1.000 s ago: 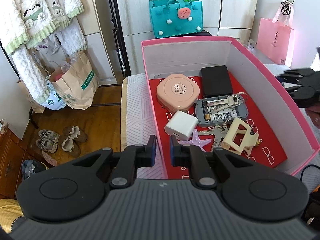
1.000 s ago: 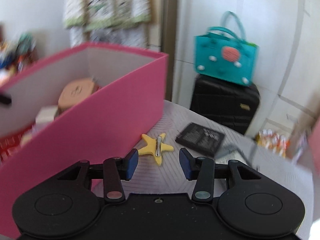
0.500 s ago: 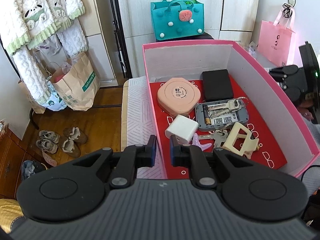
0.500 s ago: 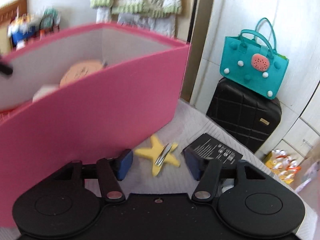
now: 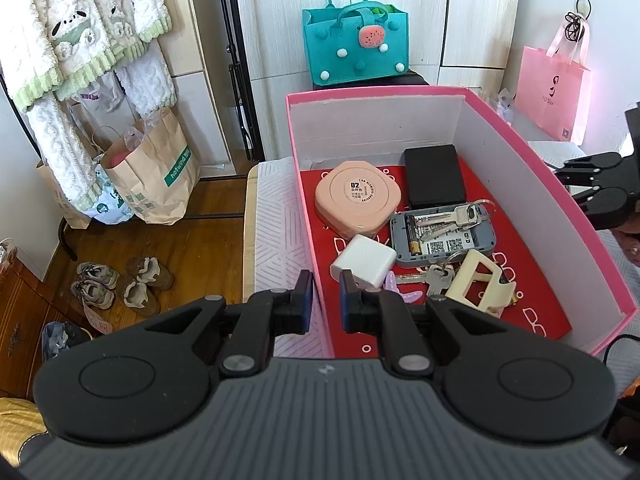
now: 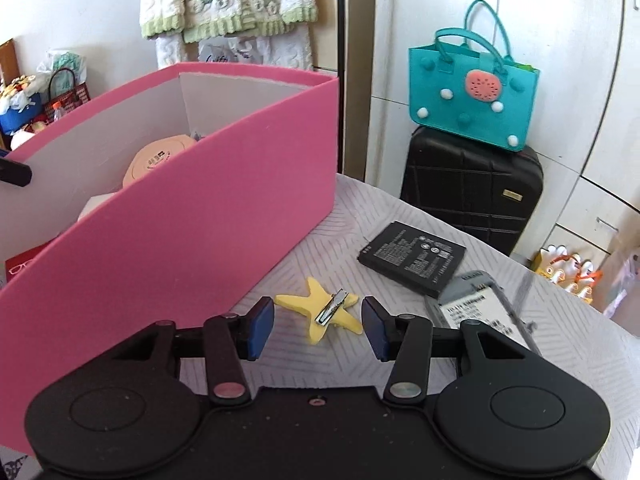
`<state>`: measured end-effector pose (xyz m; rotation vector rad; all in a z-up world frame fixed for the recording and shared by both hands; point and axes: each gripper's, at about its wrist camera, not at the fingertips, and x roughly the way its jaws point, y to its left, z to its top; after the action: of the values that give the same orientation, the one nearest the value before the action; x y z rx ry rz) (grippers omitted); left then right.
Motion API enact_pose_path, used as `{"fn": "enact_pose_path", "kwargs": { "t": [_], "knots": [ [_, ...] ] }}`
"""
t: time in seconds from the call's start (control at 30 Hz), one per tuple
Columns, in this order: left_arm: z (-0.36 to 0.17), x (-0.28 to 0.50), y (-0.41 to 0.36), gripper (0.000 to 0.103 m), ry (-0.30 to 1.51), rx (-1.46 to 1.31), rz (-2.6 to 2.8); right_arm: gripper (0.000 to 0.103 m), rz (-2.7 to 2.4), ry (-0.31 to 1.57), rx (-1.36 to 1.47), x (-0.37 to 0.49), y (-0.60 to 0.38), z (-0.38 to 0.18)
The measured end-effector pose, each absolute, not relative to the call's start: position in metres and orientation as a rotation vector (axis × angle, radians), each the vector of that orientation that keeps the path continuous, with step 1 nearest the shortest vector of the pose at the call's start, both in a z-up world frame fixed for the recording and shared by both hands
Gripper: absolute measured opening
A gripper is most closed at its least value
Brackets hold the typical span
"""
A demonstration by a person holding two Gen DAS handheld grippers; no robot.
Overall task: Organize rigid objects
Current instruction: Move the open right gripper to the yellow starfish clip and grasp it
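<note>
A pink box [image 5: 536, 168] holds a peach round case [image 5: 356, 199], a black block [image 5: 434, 176], a grey device with keys [image 5: 442, 232], a white charger [image 5: 363, 260], a purple star clip [image 5: 400, 288] and a cream clip [image 5: 478, 276]. My left gripper [image 5: 322, 306] straddles the box's left wall, its jaws a narrow gap apart, holding nothing. My right gripper [image 6: 318, 330] is open with a yellow star hair clip [image 6: 324, 312] lying on the mat between its fingers. A black battery [image 6: 412, 258] and a grey cover [image 6: 480, 308] lie beyond. The pink box [image 6: 192, 216] stands to the left.
A white patterned mat [image 6: 540, 344] covers the table. A black suitcase [image 6: 472, 192] with a teal felt bag [image 6: 472, 80] stands behind the table. A pink bag [image 5: 552, 92] hangs at the right. Paper bags [image 5: 156, 176] and shoes [image 5: 120, 284] are on the floor at the left.
My right gripper has come down and forward and opened wider; the yellow star clip now lies between its fingers. The left gripper has barely moved.
</note>
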<state>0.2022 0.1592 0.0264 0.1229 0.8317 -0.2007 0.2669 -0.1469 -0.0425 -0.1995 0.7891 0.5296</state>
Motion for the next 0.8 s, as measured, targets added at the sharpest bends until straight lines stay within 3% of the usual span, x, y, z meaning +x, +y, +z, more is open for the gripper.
{"fn": "enact_pose_path", "kwargs": {
  "t": [0.03,0.37,0.4,0.47,0.53,0.7,0.8],
  "knots": [
    [0.026,0.202,0.159,0.011,0.832,0.125,-0.202,0.028,0.526,0.787,-0.197,0.265,-0.148,-0.040],
    [0.027,0.203,0.159,0.011,0.829,0.117,-0.205,0.029,0.513,0.798,-0.214,0.263,-0.153,-0.038],
    [0.027,0.203,0.159,0.011,0.829,0.118,-0.203,0.030,0.512,0.802,-0.226,0.262,-0.152,-0.039],
    [0.027,0.203,0.158,0.011,0.830,0.119,-0.205,0.047,0.507,0.804,-0.249,0.262,-0.149,-0.040],
    [0.027,0.202,0.158,0.011,0.831,0.121,-0.207,0.055,0.495,0.797,-0.267,0.261,-0.146,-0.042],
    [0.025,0.202,0.159,0.011,0.826,0.121,-0.211,0.057,0.466,0.779,-0.291,0.269,-0.144,-0.048],
    [0.025,0.202,0.159,0.011,0.827,0.121,-0.215,0.063,0.475,0.799,-0.245,0.279,-0.148,-0.054]
  ]
}}
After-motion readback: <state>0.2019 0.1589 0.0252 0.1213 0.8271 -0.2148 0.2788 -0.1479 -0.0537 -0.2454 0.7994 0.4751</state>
